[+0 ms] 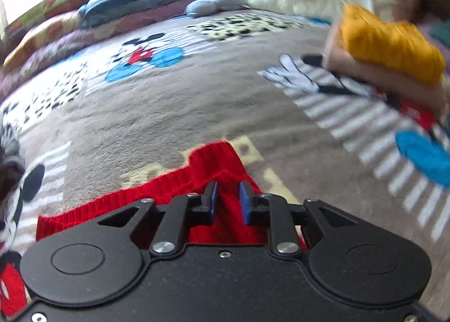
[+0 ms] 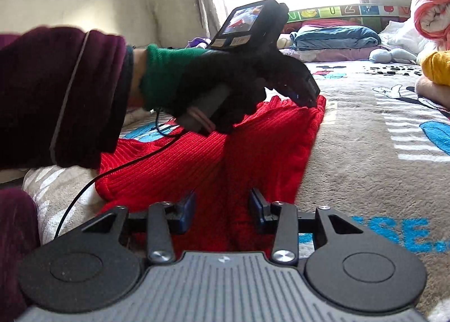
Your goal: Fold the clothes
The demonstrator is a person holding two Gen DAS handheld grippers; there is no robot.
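The left wrist view sits low over the bed [image 1: 174,113], just behind the left tool [image 1: 227,199], and faces along the blanket toward the bed's far edge under the window. The right wrist view rides behind the right tool [image 2: 222,209], close to the blanket, facing the same far edge. Both views share the red knit garment [image 2: 213,158], the folded blue bedding [image 1: 135,1] and the yellow bundle [image 1: 388,43].

Blue capitals "SE.." run across the blanket [image 2: 351,158] at four o'clock; the colourful mat [image 2: 334,11] at one o'clock shows a "Z" tile.
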